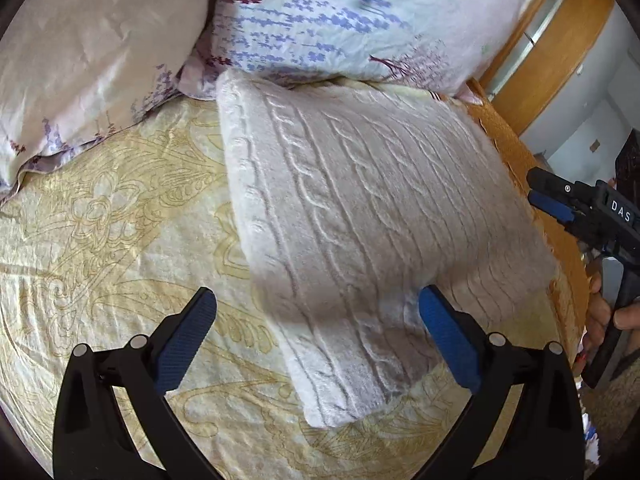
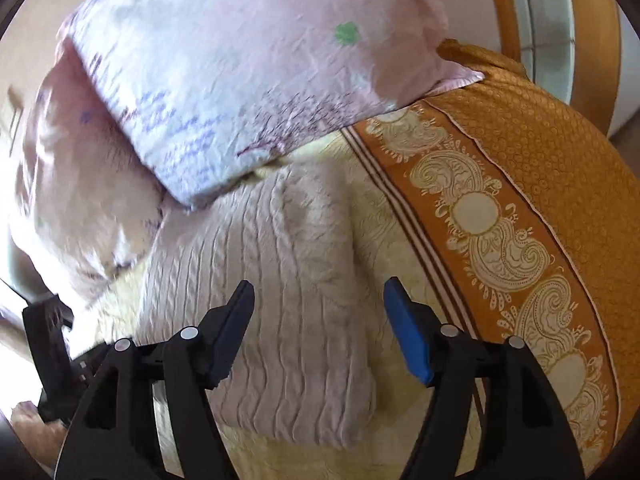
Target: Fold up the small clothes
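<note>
1. Covering the whole scene, the bed (image 1: 100, 216) wears a cream floral blanket with an orange border (image 2: 552, 184) toward 3 o'clock in the right wrist view.
2. Two floral pillows (image 1: 340, 16) lie at 12 o'clock, the nearer one touching the garment's far edge.
3. Folded into a rectangle, the white cable-knit sweater (image 1: 360, 216) lies flat on the blanket, mid-frame.
4. Left tongs (image 1: 316, 300) stand released above the sweater's near corner, gripping nothing.
5. Right tongs (image 2: 318, 292) are likewise released over the sweater's edge, empty.
</note>
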Available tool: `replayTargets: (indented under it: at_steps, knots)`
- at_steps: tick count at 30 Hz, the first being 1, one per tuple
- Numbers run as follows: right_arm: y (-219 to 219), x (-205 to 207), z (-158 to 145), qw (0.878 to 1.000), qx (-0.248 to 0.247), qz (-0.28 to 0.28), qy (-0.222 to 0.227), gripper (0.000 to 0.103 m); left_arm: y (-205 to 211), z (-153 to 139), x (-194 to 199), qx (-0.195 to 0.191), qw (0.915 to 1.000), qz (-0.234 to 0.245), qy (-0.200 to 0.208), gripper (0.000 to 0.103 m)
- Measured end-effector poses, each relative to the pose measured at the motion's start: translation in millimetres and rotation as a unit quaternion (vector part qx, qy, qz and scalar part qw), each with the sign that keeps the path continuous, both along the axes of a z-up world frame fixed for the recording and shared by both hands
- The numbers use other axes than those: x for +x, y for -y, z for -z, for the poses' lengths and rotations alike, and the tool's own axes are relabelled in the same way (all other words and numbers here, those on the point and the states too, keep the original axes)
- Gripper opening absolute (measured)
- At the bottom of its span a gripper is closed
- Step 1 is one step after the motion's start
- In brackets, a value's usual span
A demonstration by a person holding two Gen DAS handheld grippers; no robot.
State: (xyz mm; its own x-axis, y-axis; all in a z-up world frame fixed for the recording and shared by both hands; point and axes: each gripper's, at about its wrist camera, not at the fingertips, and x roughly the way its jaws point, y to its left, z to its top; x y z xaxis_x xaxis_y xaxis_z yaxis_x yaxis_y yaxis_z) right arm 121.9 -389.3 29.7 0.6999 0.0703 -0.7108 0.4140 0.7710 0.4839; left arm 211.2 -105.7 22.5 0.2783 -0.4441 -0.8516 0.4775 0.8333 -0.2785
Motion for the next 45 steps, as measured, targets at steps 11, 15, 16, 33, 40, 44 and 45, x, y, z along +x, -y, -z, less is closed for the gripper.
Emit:
replayTargets:
  at_steps: [11,15,16,33,40,44,45]
  knots:
    - [16,68,17,0.998,0.052,-0.018,-0.015,0.009,-13,-6,9,-0.031,0.9992,-0.024,-0.005,0.101]
    - [20,81,-6,1.0,0.021,-0.014,0.013,0.008,-12,-10,17,-0.041,0.9987,-0.031,-0.002,0.101]
    - [21,84,-6,1.0,0.017,-0.011,0.007,0.008,-13,-10,18,-0.043,0.9986,-0.032,-0.003,0.101]
    - [46,43,17,0.993,0.114,0.001,-0.04,0.071,-27,4,78,-0.104,0.9883,-0.054,-0.097,0.101]
    - [43,32,38,0.986,0.159,-0.018,-0.057,0.069,-3,11,80,-0.112,0.9866,-0.025,-0.116,0.101]
    - [38,35,46,0.983,0.175,-0.017,-0.053,0.069,15,14,78,-0.104,0.9882,-0.005,-0.113,0.099]
    - [39,35,47,0.982,0.182,-0.019,-0.049,0.069,18,15,79,-0.104,0.9879,-0.001,-0.115,0.099]
